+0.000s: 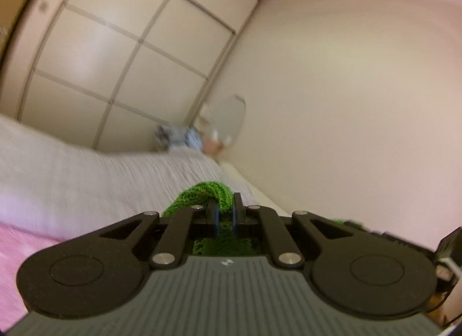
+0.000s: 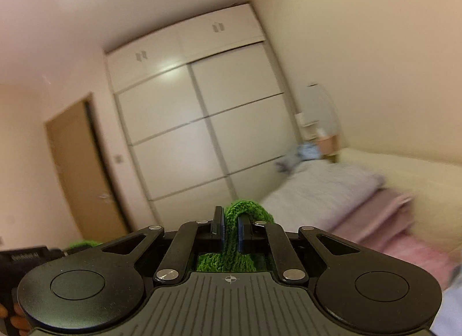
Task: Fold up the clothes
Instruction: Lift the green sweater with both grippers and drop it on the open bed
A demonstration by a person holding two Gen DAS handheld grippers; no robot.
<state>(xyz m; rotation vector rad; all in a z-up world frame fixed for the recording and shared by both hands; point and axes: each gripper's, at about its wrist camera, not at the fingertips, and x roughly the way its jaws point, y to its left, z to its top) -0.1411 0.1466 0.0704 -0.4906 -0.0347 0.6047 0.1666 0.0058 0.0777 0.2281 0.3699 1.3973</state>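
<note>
Both tongs, left [image 1: 224, 211] and right [image 2: 231, 227], pinch the green knit's [image 2: 234, 237] folded edge (held above the bed [image 1: 86, 180]).

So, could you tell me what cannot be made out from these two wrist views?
- Green knit garment: both views; gripper bodies hide all but a bunched fold, so its type and hang are unknown.
- Pile of clothes on the bed: motion blur in both views; the items are unidentifiable.
- Left gripper and right gripper: the hands holding them are mostly out of frame.
</note>
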